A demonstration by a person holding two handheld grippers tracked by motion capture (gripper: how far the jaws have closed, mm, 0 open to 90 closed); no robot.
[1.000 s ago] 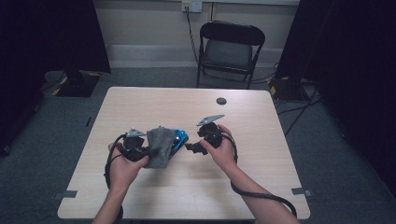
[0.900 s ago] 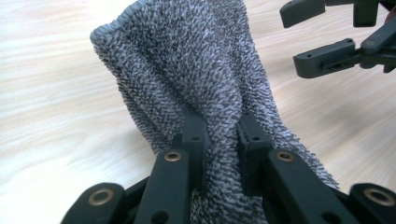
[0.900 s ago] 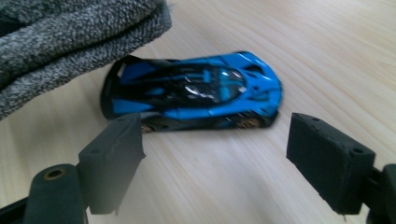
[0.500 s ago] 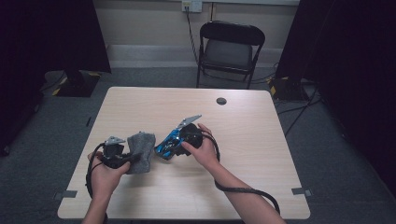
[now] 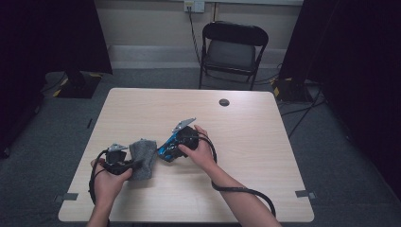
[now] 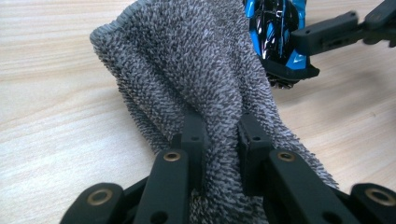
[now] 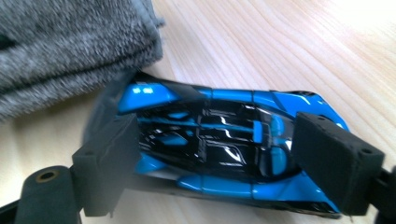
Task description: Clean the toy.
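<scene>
So my left gripper point(image 6: 219, 140) pinches the grey towel point(image 6: 196, 70) low over the table point(image 5: 265, 142); my right gripper point(image 7: 219, 163), jaws just widening, brackets the blue toy car point(image 7: 224, 144) (wiping seemingly unfinished).

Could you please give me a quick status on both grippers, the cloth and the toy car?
Left gripper shut on grey cloth. Right gripper, jaws just opening, brackets blue toy car. Car nose by cloth; nothing in the way.

I've pulled both tools toward the lower left of the high view: left tool point(image 5: 124, 164) with the grey towel point(image 5: 143, 152) nearer the counter's bottom edge, right tool point(image 5: 171, 149) with the blue toy car point(image 5: 166, 149) following, jaws just widening around it.
</scene>
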